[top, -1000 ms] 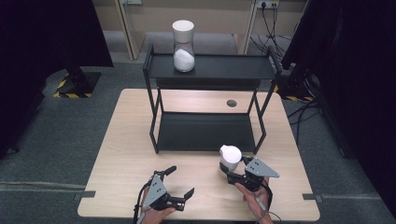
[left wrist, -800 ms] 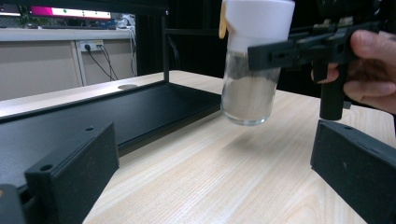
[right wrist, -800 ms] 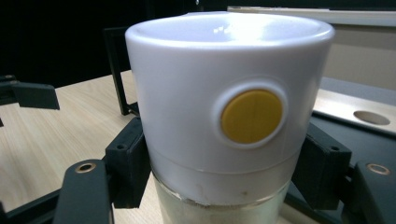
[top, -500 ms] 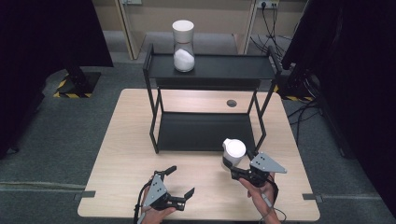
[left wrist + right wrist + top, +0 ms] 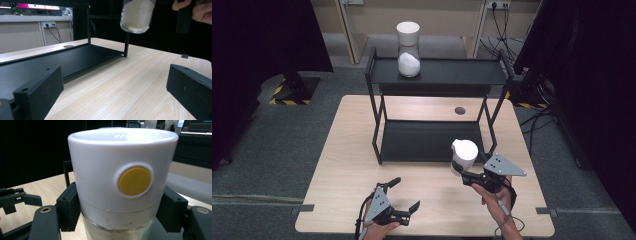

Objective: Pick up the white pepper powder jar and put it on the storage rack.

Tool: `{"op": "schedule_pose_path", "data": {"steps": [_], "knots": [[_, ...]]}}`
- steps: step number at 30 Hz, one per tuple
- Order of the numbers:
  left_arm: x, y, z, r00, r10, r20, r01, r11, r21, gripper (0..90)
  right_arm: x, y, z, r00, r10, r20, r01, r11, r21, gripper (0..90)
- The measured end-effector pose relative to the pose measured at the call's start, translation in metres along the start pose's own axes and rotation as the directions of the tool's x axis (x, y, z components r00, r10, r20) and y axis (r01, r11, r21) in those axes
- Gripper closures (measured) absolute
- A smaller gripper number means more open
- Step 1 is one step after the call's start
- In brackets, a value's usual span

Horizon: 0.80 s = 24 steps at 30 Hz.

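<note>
My right gripper [image 5: 465, 176] is shut on a glass jar [image 5: 463, 156] with a white lid and white powder inside, held above the table in front of the black rack's [image 5: 432, 141] right leg. In the right gripper view the jar's white lid [image 5: 117, 170] with a yellow button sits between both jaws. The left gripper view shows the jar's powder-filled base [image 5: 137, 15] hanging in the air. My left gripper [image 5: 406, 194] stands open near the table's front edge, nothing between its jaws. A second, similar jar [image 5: 408, 42] stands on the rack's top shelf.
The two-level black rack takes up the middle and back of the light wooden table [image 5: 342, 165]. A round cable hole [image 5: 460, 110] lies behind the rack. Dark curtains and stands flank the table, with cables on the floor at the right.
My right gripper has lifted the jar off the table and carried it a little up and to the right. The left gripper has stayed in place.
</note>
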State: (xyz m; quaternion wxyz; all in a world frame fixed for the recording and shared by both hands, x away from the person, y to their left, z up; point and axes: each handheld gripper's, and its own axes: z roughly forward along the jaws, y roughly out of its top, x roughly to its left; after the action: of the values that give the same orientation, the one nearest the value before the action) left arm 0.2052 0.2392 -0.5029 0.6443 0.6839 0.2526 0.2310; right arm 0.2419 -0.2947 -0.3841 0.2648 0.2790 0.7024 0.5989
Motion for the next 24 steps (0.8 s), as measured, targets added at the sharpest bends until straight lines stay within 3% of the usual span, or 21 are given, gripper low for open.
{"op": "schedule_pose_path", "data": {"steps": [6,10,18,24], "knots": [[0.000,0.000,0.000,1.0000,-0.001,0.000,0.001,1.0000,0.001,0.1,-0.005,0.021,0.000,0.9998,-0.013,-0.017,0.013,1.000,0.002,30.9],[0.000,0.000,0.000,1.0000,-0.002,-0.002,0.002,1.0000,-0.002,0.1,-0.009,0.037,0.001,0.9996,0.003,-0.030,-0.004,1.000,-0.003,30.9],[0.000,0.000,0.000,1.0000,-0.004,-0.005,0.004,1.0000,-0.004,0.1,-0.013,0.067,0.003,0.9987,-0.021,-0.047,0.021,1.000,-0.006,31.0],[0.000,-0.001,-0.001,1.0000,-0.006,-0.005,0.006,1.0000,-0.004,0.1,-0.018,0.085,0.009,0.9979,-0.008,-0.064,0.008,1.000,-0.008,31.0]]}}
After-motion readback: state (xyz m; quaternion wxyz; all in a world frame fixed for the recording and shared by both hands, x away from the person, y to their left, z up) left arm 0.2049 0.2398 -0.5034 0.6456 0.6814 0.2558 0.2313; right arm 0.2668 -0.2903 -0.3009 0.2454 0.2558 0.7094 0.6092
